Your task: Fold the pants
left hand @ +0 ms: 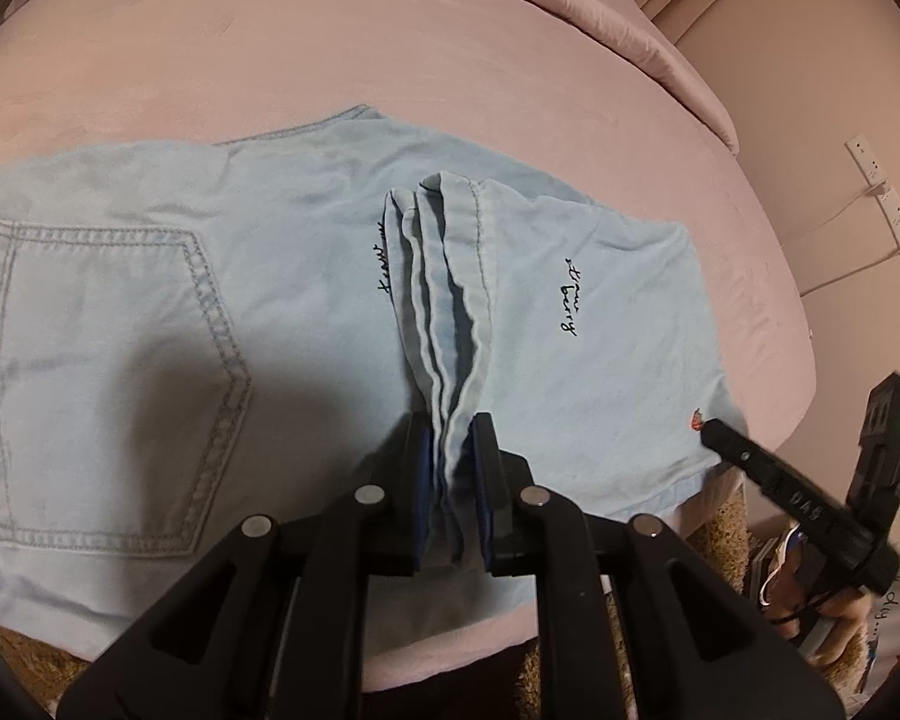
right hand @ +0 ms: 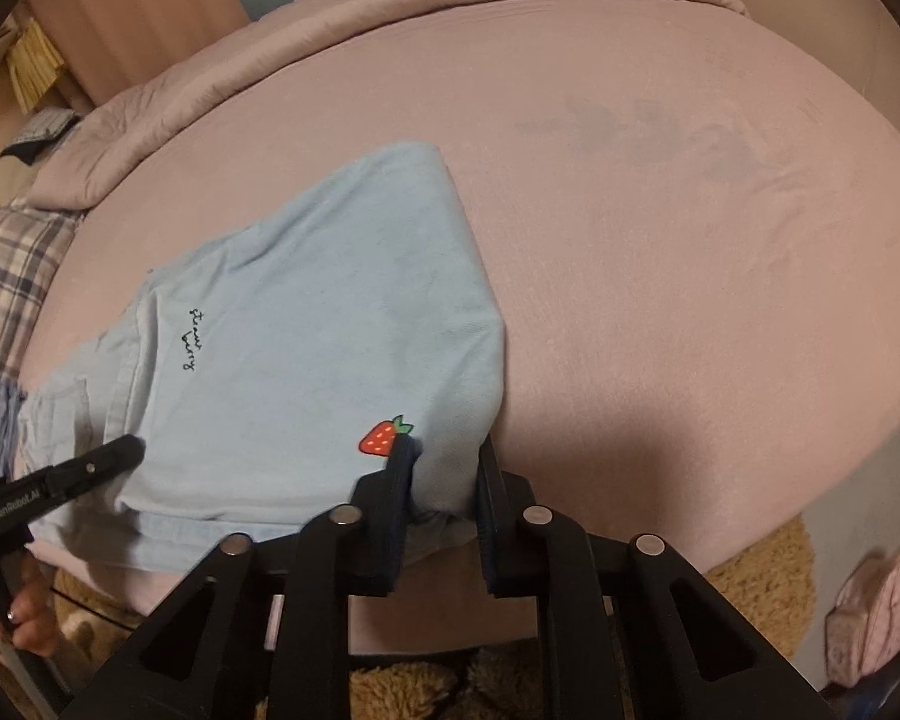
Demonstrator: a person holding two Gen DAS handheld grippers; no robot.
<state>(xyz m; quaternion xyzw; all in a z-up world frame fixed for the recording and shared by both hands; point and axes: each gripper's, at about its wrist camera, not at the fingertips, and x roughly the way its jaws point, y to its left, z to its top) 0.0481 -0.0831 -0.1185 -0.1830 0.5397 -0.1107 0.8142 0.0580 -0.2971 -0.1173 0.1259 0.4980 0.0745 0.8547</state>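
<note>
Light blue denim pants [left hand: 150, 276] lie folded on a pink bed [left hand: 330, 48], back pocket at the left, leg ends folded over at the right. My left gripper [left hand: 455, 450] is shut on the bunched hem layers of the legs. My right gripper [right hand: 444, 468] straddles the folded corner of the pants [right hand: 330, 330] beside a red strawberry patch [right hand: 381, 437]; its jaws stand apart around the cloth. The right gripper also shows in the left wrist view [left hand: 714, 426], and the left one in the right wrist view [right hand: 129, 450].
The bed's near edge runs just below the pants, with a tan shaggy rug [right hand: 756, 576] on the floor. A rolled pink duvet [right hand: 390, 6] lies along the far side. A plaid pillow [right hand: 12, 276] is at the left. A power strip [left hand: 882, 192] hangs on the wall.
</note>
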